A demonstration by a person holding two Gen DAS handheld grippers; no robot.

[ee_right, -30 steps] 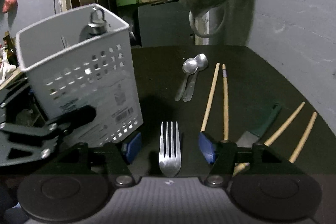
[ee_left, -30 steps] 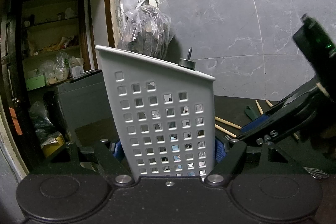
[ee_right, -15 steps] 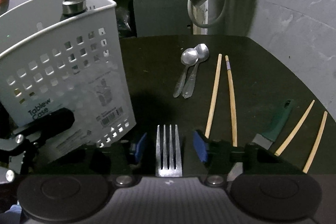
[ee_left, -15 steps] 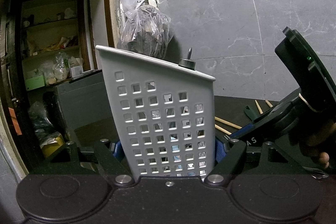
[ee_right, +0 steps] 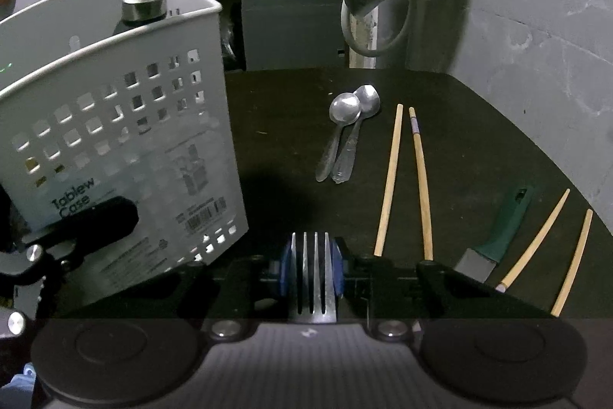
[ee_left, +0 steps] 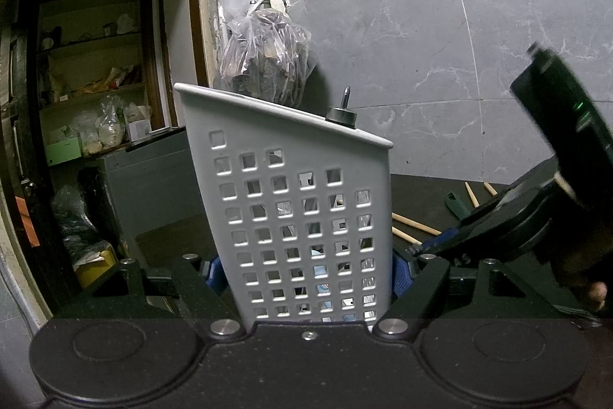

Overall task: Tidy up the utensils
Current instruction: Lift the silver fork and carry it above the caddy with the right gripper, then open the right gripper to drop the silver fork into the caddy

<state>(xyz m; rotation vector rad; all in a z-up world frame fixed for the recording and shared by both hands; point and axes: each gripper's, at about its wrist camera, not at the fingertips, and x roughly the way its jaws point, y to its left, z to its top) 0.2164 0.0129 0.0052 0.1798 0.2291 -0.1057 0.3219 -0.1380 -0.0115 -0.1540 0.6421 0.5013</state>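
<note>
1. At nine o'clock, the left gripper [ee_left: 306,271] clamped the tilted white basket [ee_right: 126,140]; one lidded item stood inside.
2. At six o'clock, the right gripper [ee_right: 309,269], angled downward, had just been closing onto the fork [ee_right: 312,275], pads touching its edges.
3. From twelve to three o'clock, spoons [ee_right: 346,133], chopsticks [ee_right: 406,179] and knife [ee_right: 494,236] lay unsorted.

Both views are dim and fisheye-bent, black at the corners. Light falls from above, glinting on the two steel spoons [ee_right: 346,131] at 12 o'clock; the dark tabletop [ee_right: 479,148] swallows detail.
</note>
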